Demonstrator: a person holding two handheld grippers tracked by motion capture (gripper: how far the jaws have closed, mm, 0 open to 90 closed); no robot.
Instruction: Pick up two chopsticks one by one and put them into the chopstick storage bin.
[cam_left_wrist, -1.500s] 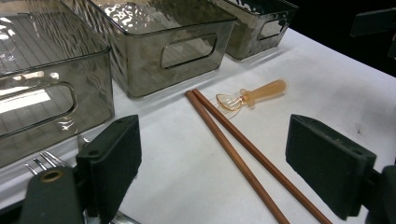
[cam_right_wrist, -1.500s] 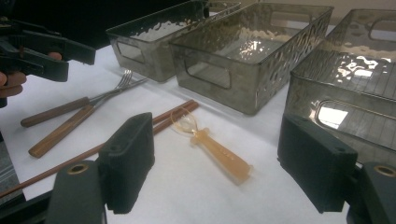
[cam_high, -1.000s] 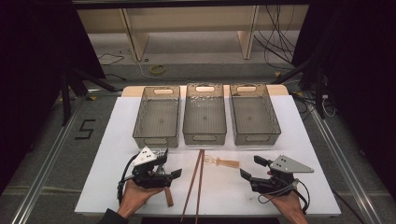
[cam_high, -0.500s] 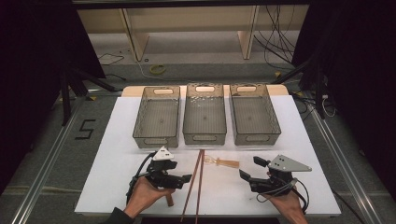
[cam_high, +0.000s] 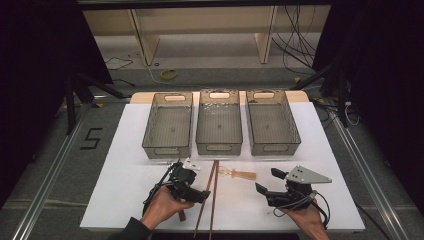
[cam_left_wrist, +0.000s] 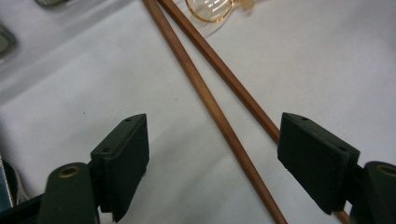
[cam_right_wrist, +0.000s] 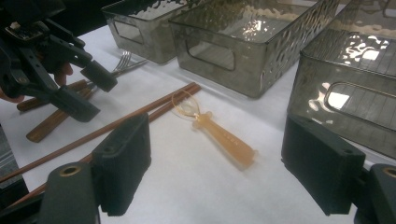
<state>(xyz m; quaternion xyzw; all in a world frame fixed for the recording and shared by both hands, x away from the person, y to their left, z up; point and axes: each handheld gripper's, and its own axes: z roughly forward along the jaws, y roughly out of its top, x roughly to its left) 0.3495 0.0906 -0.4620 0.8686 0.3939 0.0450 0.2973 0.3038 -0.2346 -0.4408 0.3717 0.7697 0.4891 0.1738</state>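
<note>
Left gripper (cam_high: 205, 195) is down low over the desk (cam_high: 125, 180) near its front edge, jaws spread wide, and the pair of chopsticks (cam_high: 212, 192) runs right up between them. In the left gripper view both brown sticks (cam_left_wrist: 219, 93) lie on the white cover inside the gap, crossing the frame on a slant; one stick slips behind the right-hand jaw, but nothing is pinched. The chopsticks lie side by side, running from the front edge up toward the middle bin (cam_high: 219, 122). Just beside their far tips rests an amber plastic spoon (cam_high: 239, 174), its clear bowl toward the sticks and its handle pointing to the right edge.

Right gripper (cam_high: 267, 182) sits near the front right corner, also gaping, holding nothing; the spoon (cam_right_wrist: 219, 135) lies on the cover ahead of its jaws, well clear of them. From there you can also see a fork (cam_right_wrist: 122, 63) lying in front of the left bin (cam_right_wrist: 140, 23), beyond the other hand's gripper (cam_right_wrist: 86, 91). Three smoky see-through bins stand in a row at the back, the right bin (cam_high: 271, 122) included.
</note>
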